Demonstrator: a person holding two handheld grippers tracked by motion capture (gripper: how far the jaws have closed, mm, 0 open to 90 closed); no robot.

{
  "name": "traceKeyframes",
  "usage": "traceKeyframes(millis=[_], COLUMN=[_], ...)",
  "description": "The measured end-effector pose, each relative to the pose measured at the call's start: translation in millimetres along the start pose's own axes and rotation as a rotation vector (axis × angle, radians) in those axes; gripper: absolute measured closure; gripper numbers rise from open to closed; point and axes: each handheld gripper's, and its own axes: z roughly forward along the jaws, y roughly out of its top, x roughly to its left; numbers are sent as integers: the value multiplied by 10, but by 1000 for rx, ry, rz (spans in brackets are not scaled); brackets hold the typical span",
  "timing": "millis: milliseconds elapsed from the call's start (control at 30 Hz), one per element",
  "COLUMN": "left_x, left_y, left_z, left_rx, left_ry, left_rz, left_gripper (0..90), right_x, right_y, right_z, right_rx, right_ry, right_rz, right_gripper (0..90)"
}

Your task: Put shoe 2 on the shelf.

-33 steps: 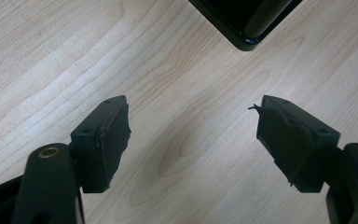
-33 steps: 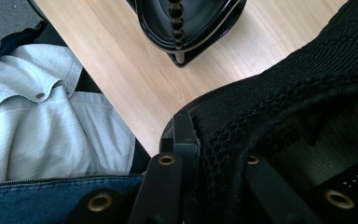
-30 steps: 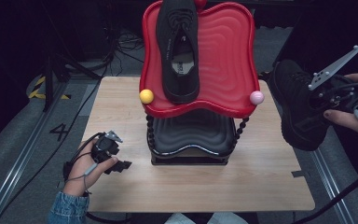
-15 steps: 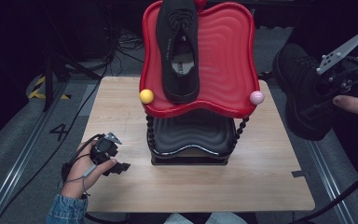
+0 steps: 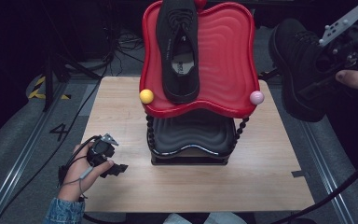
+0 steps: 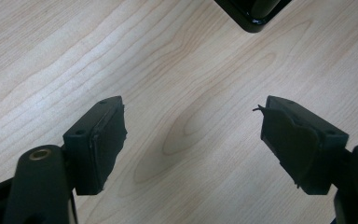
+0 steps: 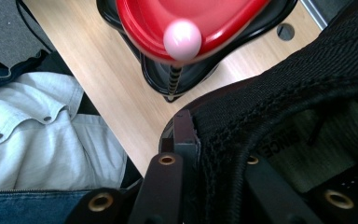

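Up at the right, the right tool (image 5: 328,70) clamps the collar of a black shoe (image 5: 298,70) in the air beside the red tray (image 5: 223,60) — the left tool (image 6: 191,140) rests wide on the table (image 5: 121,107), holding nothing.

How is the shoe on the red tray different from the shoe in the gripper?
The tray shoe lies flat on the red tray, sole down; the held shoe hangs in the air off the table's right edge, tipped. Nothing grips the tray shoe; the right gripper is clamped on the held shoe's collar. The held shoe looks bulkier. Both are black.
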Motion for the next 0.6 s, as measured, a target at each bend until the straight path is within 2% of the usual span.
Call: traceKeyframes(millis=[133,200,267,600], left_x=[-7,5,1,-3], left_y=[2,8,6,15], left_z=[1,2,3,2], left_rx=[6,-1,-2,-5], left_ry=[-9,3,-7,-19], left_rz=[-9,14,8,11], left_gripper=[227,228,228,229], right_x=[33,54,83,295], right_y=[118,192,270,693], right_z=[-60,-70,-73,-62], right_rx=[-17,-18,-16,-5], right_ry=[-9,-15,-22,-44], right_rz=[-19,-27,-39,-99], right_gripper=[860,860,860,861])
